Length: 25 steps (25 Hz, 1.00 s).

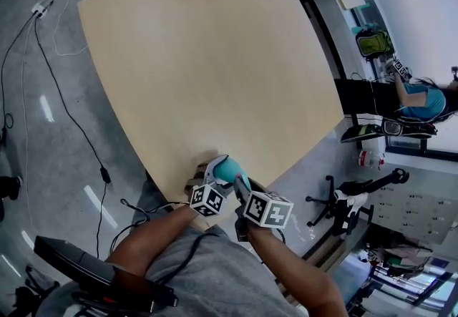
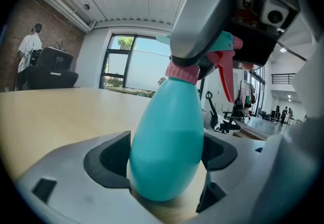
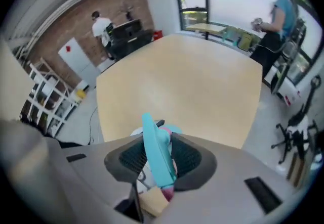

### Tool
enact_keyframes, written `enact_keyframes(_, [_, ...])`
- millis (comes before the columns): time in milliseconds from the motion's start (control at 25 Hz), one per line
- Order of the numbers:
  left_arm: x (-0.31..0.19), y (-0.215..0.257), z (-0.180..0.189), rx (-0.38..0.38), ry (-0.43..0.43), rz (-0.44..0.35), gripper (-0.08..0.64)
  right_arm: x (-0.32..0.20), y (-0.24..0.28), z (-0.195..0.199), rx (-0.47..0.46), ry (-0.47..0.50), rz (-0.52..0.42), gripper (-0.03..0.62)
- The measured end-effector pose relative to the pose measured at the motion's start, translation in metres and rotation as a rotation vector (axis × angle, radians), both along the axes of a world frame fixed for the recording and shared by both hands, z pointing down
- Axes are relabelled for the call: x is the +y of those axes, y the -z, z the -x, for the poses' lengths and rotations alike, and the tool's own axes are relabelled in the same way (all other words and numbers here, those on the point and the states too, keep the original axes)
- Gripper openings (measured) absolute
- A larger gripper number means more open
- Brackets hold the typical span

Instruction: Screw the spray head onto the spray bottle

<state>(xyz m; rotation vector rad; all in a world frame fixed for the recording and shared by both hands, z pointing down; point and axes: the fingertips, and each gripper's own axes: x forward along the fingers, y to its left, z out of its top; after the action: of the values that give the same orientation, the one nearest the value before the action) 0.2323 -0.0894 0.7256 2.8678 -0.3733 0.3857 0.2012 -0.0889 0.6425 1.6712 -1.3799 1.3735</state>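
Observation:
At the near edge of the wooden table (image 1: 207, 58) a teal spray bottle (image 1: 229, 169) stands upright. My left gripper (image 1: 215, 181) comes in from the side and is shut on its body (image 2: 164, 147), pads against both flanks. A pink collar (image 2: 182, 71) sits on the bottle's neck, with the teal spray head (image 2: 223, 45) and pink trigger (image 2: 225, 74) above it. My right gripper (image 1: 240, 190) points steeply down over the top and is shut on the spray head (image 3: 154, 147), its pads on both sides. One of its grey fingers (image 2: 202, 15) hides most of the head in the left gripper view.
The tabletop (image 3: 187, 81) stretches away bare beyond the bottle. An office chair (image 1: 351, 201) and a person (image 1: 422, 101) are off to the right. Cables (image 1: 43, 44) run across the floor on the left. Another person (image 3: 104, 28) stands by a far desk.

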Motion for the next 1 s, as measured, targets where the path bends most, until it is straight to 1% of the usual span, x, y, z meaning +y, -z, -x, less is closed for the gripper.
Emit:
enact_keyframes(40, [-0.002,0.000,0.000,-0.001,0.010,0.006,0.388,-0.003,0.001,-0.001,-0.004,-0.051,-0.013,0.126])
enact_keyframes(80, [-0.003,0.001,-0.001,-0.003,0.017,0.010,0.388,-0.005,0.002,-0.002,-0.004,-0.072,-0.020,0.125])
enact_keyframes(120, [-0.003,0.001,-0.001,-0.004,0.020,0.012,0.388,-0.005,0.003,-0.002,-0.003,-0.067,-0.023,0.124])
enact_keyframes(160, [-0.003,0.002,-0.003,-0.004,0.019,0.013,0.388,-0.004,0.002,-0.003,-0.002,-0.039,-0.021,0.124])
enact_keyframes(240, [-0.001,0.003,-0.006,-0.004,0.010,0.012,0.388,0.000,0.002,-0.001,-0.008,0.066,-0.007,0.132])
enact_keyframes(360, [0.001,0.002,-0.008,-0.004,-0.007,0.012,0.388,0.002,0.015,0.003,-0.023,0.229,0.007,0.187])
enact_keyframes(440, [0.002,0.002,-0.008,-0.004,-0.018,0.014,0.388,-0.006,0.039,-0.001,0.016,0.341,-0.030,0.211])
enact_keyframes(480, [0.003,0.001,-0.008,-0.005,-0.025,0.014,0.388,-0.015,0.055,-0.002,0.044,0.415,-0.068,0.213])
enact_keyframes(520, [0.004,0.001,-0.008,-0.005,-0.035,0.012,0.388,-0.024,0.071,0.000,0.068,0.518,-0.114,0.212])
enact_keyframes(560, [0.005,0.000,-0.008,-0.005,-0.047,0.010,0.388,-0.030,0.085,0.005,0.088,0.665,-0.156,0.212])
enact_keyframes(600, [0.007,0.000,-0.009,-0.005,-0.061,0.006,0.388,-0.031,0.094,0.012,0.112,0.870,-0.181,0.212])
enact_keyframes(640, [0.009,0.000,-0.010,-0.004,-0.076,0.002,0.388,-0.026,0.099,0.018,0.157,1.133,-0.181,0.212])
enact_keyframes(680, [0.012,0.000,-0.011,-0.003,-0.090,-0.003,0.388,-0.016,0.097,0.021,0.233,1.440,-0.156,0.212])
enact_keyframes(720, [0.014,0.000,-0.010,-0.001,-0.102,-0.007,0.388,-0.006,0.091,0.021,0.346,1.766,-0.113,0.212])
enact_keyframes(760, [0.015,-0.001,-0.009,0.000,-0.111,-0.008,0.388,0.002,0.081,0.019,0.476,2.063,-0.071,0.212])
enact_keyframes(800, [0.016,-0.001,-0.009,0.000,-0.117,-0.008,0.388,0.008,0.069,0.017,0.582,2.282,-0.052,0.212])
enact_keyframes(840, [0.017,-0.002,-0.009,0.001,-0.121,-0.007,0.388,0.014,0.059,0.018,0.620,2.405,-0.059,0.212])
enact_keyframes(880, [0.019,-0.001,-0.010,0.000,-0.126,-0.005,0.388,0.022,0.050,0.022,0.591,2.456,-0.082,0.212])
enact_keyframes(960, [0.021,0.000,-0.013,-0.002,-0.138,-0.004,0.388,0.038,0.039,0.032,0.490,2.504,-0.114,0.212])
enact_keyframes(1000, [0.021,0.000,-0.013,-0.002,-0.143,-0.004,0.388,0.040,0.034,0.031,0.489,2.575,-0.087,0.212])
